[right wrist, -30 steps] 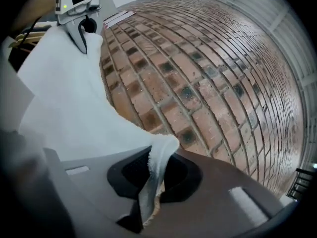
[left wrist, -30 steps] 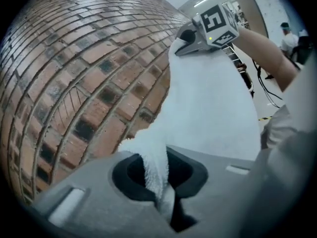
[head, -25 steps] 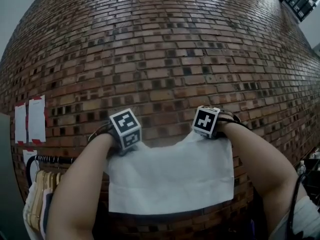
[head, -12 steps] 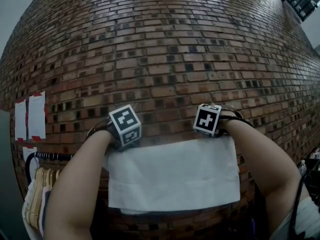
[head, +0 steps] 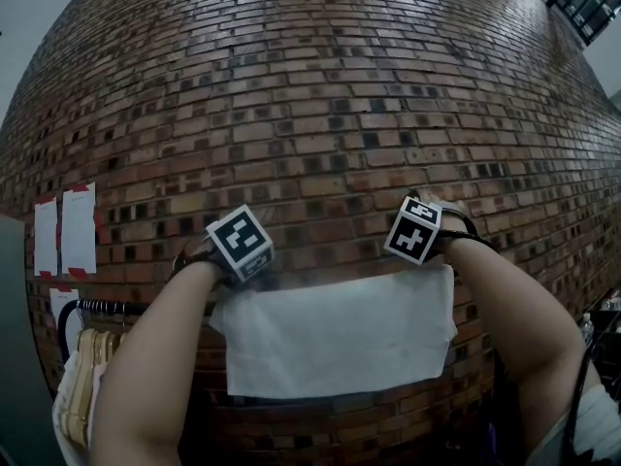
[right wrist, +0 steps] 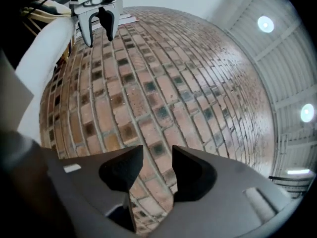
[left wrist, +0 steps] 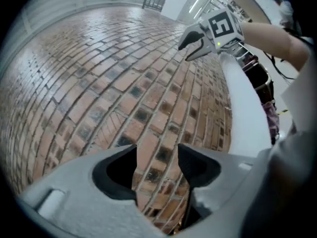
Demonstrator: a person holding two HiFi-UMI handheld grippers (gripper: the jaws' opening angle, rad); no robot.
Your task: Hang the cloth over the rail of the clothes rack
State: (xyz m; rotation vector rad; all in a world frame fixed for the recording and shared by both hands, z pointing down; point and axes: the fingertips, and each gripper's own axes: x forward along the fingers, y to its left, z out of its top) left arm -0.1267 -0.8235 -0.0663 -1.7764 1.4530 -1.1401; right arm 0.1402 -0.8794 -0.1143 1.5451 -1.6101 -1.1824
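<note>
A white cloth (head: pixel 335 338) hangs flat in front of the brick wall, its top edge straight; what carries it is hidden under the fold. It also shows in the left gripper view (left wrist: pixel 245 108) and the right gripper view (right wrist: pixel 47 43). My left gripper (left wrist: pixel 156 167) is open just above the cloth's top left corner, its jaws having just been opening, with only brick between them. My right gripper (right wrist: pixel 157 170) is open above the top right corner; its jaws opened and have just been closing a little, with nothing between them. Each gripper sees the other, the right gripper (left wrist: pixel 198 41) and the left gripper (right wrist: pixel 99 26).
The brick wall (head: pixel 320 115) stands close behind both grippers. At lower left a black rail (head: pixel 97 309) carries wooden hangers (head: pixel 82 377) with clothes. Paper sheets (head: pixel 63 231) are taped to the wall at left. A black cable (head: pixel 580 377) hangs by my right arm.
A second ago both grippers were shut on the cloth's top corners. They have let go and risen above it, and the cloth's top edge has settled straight.
</note>
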